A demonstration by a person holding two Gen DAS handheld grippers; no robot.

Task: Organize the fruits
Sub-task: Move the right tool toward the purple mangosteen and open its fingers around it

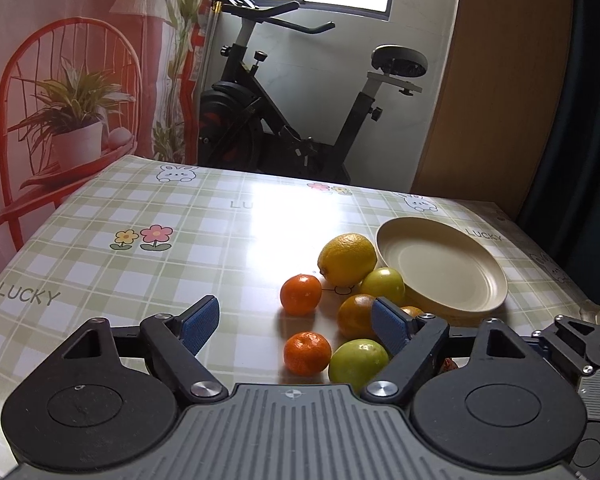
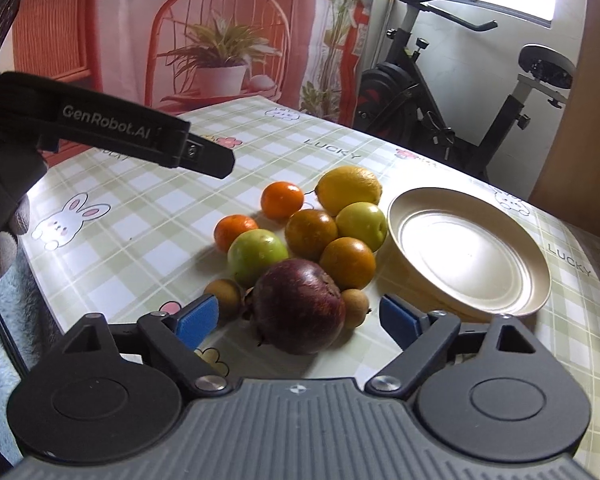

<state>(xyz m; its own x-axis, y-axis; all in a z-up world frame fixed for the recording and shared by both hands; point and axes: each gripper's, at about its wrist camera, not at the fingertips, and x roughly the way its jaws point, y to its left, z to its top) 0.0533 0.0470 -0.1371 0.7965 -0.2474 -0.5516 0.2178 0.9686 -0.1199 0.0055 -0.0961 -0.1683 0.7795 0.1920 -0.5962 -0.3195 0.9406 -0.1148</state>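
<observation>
A dark purple fruit (image 2: 298, 306) is framed squarely between the spread blue pads of the right gripper (image 2: 298, 318), lying straight ahead of it on the near edge of the fruit pile; nothing is pinched. It is roundish, with no clear long axis, so a straight closing is judged enough. The empty cream plate (image 2: 534, 280) is set to the right of the pile, beside a yellow-green fruit (image 2: 362, 226).

The left gripper (image 1: 296, 322) is likewise held wide and empty, the pile lying ahead and to its right: a green fruit (image 1: 358, 364) sits against its right finger and a small orange (image 1: 307, 353) between the fingers. The purple fruit cannot be made out in the left view, so the right gripper is judged the nearer to it.

Behind it are seen two brownish-orange fruits (image 2: 347, 263), a green apple-like fruit (image 2: 257, 256), two small brown fruits (image 2: 355, 307) and, at the back, a lemon (image 2: 349, 189).

The fruit is laid on a glossy green-checked tablecloth (image 1: 100, 264) printed with rabbits and flowers. An exercise bike (image 1: 284, 120) is parked beyond the table under a window, beside a printed curtain.
</observation>
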